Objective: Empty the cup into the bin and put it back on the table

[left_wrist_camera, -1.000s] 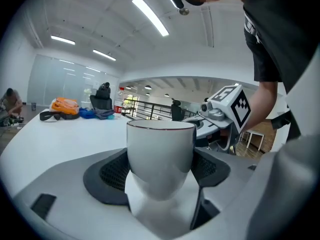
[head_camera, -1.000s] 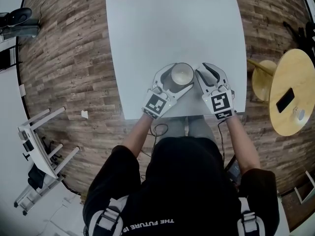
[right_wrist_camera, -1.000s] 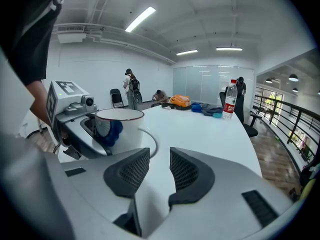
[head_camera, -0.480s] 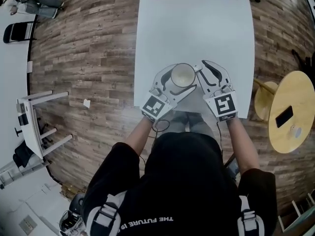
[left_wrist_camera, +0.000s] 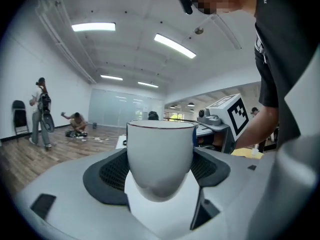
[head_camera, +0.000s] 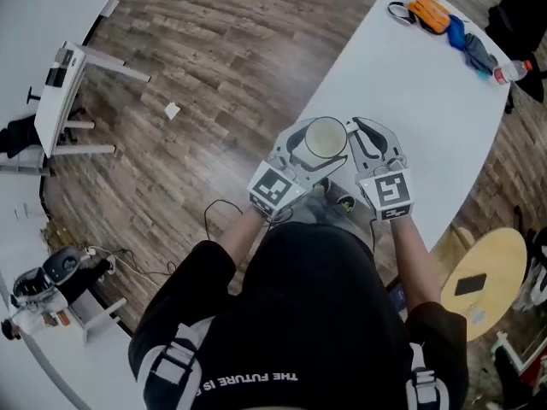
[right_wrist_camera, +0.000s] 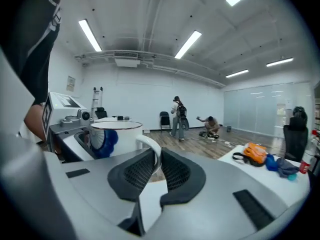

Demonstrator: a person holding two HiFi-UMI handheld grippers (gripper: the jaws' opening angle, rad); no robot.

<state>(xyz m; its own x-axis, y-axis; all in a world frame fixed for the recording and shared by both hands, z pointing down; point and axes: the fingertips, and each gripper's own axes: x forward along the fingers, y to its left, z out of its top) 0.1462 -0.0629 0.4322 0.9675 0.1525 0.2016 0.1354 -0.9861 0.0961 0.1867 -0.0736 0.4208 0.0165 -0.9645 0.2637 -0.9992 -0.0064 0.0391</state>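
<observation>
white cup (head_camera: 325, 137) is held up by the edge of the white table (head_camera: 410, 92), beside the wooden floor (head_camera: 214, 101). left gripper (head_camera: 308, 149) clasps its body, right gripper (right_wrist_camera: 156, 165) pinches its handle (right_wrist_camera: 151, 149). strip lights (left_wrist_camera: 93, 27) cross the white ceiling.

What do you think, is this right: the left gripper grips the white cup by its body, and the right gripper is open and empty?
Not quite. The right gripper is not open and empty: the right gripper view shows its jaws shut on the handle of the white cup. The left gripper does grip that cup by its body.
</observation>
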